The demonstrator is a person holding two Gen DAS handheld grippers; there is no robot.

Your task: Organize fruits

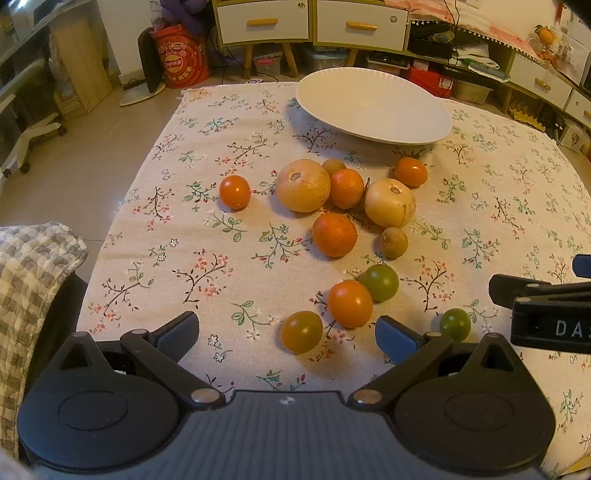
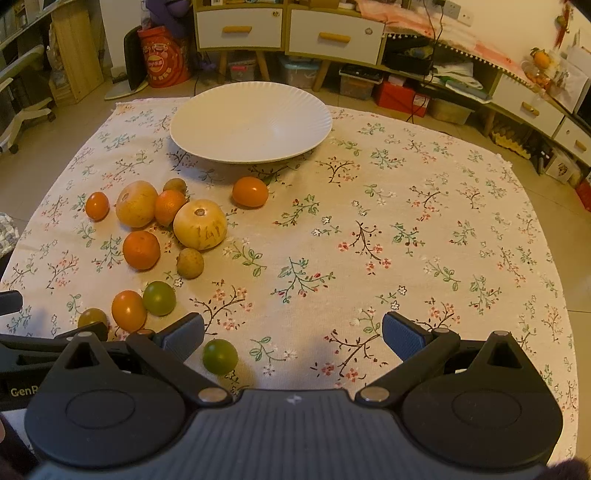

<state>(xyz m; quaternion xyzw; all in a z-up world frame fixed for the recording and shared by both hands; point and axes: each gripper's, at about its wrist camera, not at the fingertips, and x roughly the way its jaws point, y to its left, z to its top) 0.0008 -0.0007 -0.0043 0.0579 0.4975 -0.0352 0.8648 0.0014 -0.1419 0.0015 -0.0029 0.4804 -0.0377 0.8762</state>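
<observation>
Several fruits lie loose on a floral tablecloth: two pale round melons, oranges, orange tomatoes, green tomatoes and small brown fruits. A wide white plate stands empty at the far side. My left gripper is open, low over the near edge, with an orange-green tomato between its fingers, untouched. My right gripper is open over bare cloth; a green tomato sits by its left finger.
The right gripper's body juts in at the left wrist view's right edge. A checked cushion lies left of the table. Beyond the table stand a cabinet with drawers, a red bag and storage boxes on the floor.
</observation>
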